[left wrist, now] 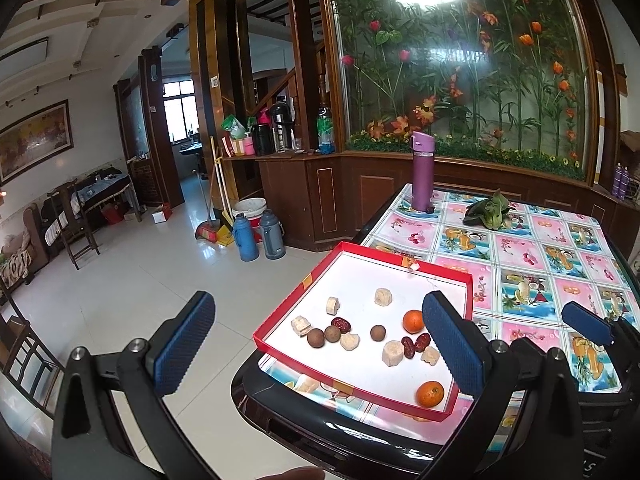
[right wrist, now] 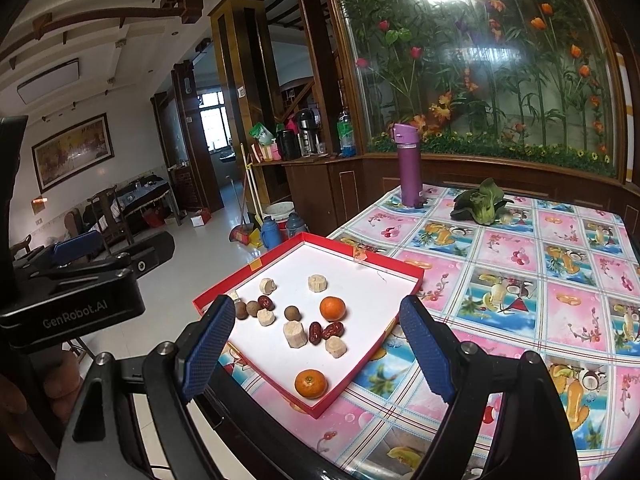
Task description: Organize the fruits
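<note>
A red-rimmed tray (left wrist: 298, 292) with a white floor lies on the near left corner of the table. Loose in it are two tangerines (left wrist: 413, 320) (left wrist: 431, 393), three brown longans (left wrist: 378, 333), red dates (left wrist: 416, 345) and several banana pieces (left wrist: 383, 296). My left gripper (left wrist: 320, 344) hangs open just short of the table edge, with nothing between its pads. My right gripper (right wrist: 320, 352) is open too, above the tray's near corner (right wrist: 316, 410), with the near tangerine (right wrist: 311, 383) ahead of it. The left gripper's black housing (right wrist: 80, 308) shows at the left of the right wrist view.
The table carries a patterned pink and blue cloth (right wrist: 520, 280). A purple bottle (right wrist: 409, 168) and a leafy green vegetable (right wrist: 480, 202) sit at its far side. Left of the table is white tiled floor (left wrist: 160, 272), with two thermos flasks (left wrist: 258, 236) and a broom further off.
</note>
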`<state>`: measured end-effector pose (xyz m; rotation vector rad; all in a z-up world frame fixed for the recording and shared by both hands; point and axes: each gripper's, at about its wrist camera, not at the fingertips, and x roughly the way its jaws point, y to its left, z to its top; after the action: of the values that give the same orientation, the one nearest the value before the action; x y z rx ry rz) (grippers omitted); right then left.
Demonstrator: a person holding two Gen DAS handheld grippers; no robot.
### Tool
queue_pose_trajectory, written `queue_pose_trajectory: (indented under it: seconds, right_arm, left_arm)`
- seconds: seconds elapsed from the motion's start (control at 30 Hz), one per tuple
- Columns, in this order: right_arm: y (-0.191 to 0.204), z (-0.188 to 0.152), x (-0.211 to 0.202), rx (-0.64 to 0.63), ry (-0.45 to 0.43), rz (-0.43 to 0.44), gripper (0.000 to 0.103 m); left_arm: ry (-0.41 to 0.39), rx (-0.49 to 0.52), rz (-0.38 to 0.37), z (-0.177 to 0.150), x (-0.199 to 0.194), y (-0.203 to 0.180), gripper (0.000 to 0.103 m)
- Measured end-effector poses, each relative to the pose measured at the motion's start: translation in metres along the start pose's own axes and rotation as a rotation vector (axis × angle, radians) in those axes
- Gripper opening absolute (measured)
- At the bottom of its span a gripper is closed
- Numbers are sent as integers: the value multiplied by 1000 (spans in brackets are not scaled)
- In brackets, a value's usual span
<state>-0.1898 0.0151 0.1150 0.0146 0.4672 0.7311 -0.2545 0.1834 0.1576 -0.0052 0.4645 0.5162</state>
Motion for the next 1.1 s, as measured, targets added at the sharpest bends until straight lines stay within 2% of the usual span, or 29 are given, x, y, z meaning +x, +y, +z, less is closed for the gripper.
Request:
queue_pose_trajectory:
  seconds: [1.1]
  right_arm:
    - [17,-2,5,-22,24,-15,84]
  left_arm:
    - [21,-33,-23,-6,1,14,103]
